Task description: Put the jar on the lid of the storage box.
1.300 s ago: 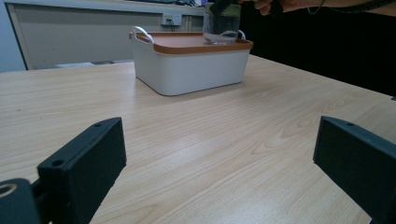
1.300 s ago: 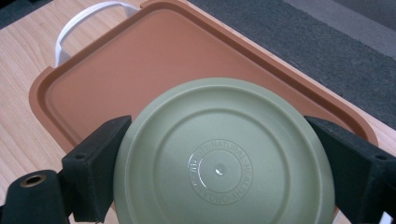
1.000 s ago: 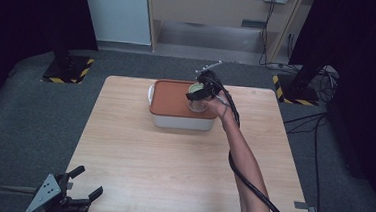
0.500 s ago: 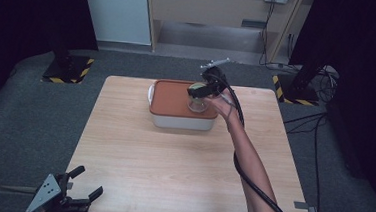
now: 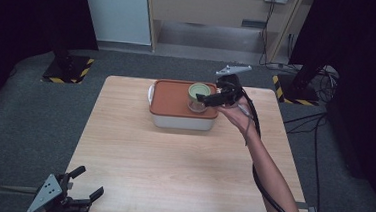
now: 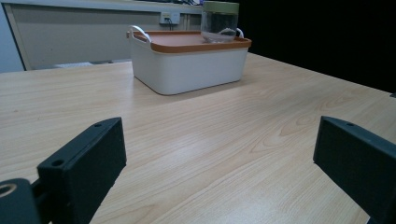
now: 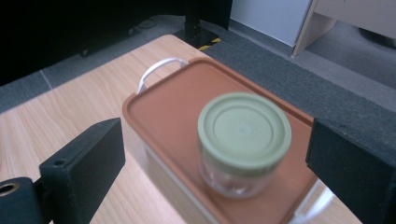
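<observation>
Resting at the table's near left corner, well apart from the storage box, the left gripper (image 5: 77,198) is sitting idle with its jaws spread wide and nothing between them; its own view is looking across bare wooden table (image 6: 196,154) toward the box. At the far middle of the table, the white storage box (image 5: 182,118) is carrying an orange lid (image 5: 169,97) with white handles at its ends, and a clear glass jar (image 5: 198,97) with a pale green screw cap (image 7: 243,127) is standing upright on the right part of that lid. Just to the right of the box, the right gripper (image 5: 211,98) is hovering beside the jar, held by a hand (image 5: 238,114) reaching in over the table's right side; its jaws are standing wide apart, one to each side of the jar and touching neither. The step in hand looks like a grasp of the jar, or a let-go just made; which of the two cannot be told. For a clean grasp, the person should be lowering the jaws to the glass body below the cap, keeping the jar centred between them, and closing gently, since the smooth lid may be letting the jar slide or tip if one jaw is arriving first.
</observation>
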### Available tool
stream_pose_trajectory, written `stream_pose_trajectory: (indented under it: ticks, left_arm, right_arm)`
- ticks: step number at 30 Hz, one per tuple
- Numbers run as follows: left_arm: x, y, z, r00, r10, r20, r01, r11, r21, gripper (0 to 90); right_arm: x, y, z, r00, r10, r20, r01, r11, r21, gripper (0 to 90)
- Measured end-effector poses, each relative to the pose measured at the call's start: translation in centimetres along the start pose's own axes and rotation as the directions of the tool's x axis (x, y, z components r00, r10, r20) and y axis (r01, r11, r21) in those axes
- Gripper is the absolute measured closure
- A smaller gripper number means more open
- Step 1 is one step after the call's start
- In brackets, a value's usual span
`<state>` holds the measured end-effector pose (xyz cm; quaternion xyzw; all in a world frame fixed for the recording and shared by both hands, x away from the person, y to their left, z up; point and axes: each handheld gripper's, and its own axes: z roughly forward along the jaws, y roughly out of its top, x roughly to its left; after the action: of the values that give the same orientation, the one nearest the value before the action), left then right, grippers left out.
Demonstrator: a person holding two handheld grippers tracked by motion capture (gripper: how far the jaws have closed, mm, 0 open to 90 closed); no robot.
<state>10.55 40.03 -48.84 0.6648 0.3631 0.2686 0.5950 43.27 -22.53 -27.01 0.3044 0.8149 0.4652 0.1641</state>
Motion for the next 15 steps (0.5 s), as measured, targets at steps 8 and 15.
stream_pose_trajectory:
  ticks: [8, 15]
  left_arm:
    - [-0.1, 0.0, 0.0, 1.0, 0.003, -0.004, -0.003, 1.0, 0.001, 1.6]
    - [-0.1, 0.0, 0.0, 1.0, 0.003, -0.005, -0.003, 1.0, 0.002, 1.6]
  right_arm:
    - [0.2, -3.1, -3.2, 0.9998, 0.016, -0.01, -0.016, 0.999, -0.049, 5.1]
    - [0.4, -5.3, -5.7, 0.9997, 0.025, -0.001, -0.025, 0.997, -0.075, 5.2]
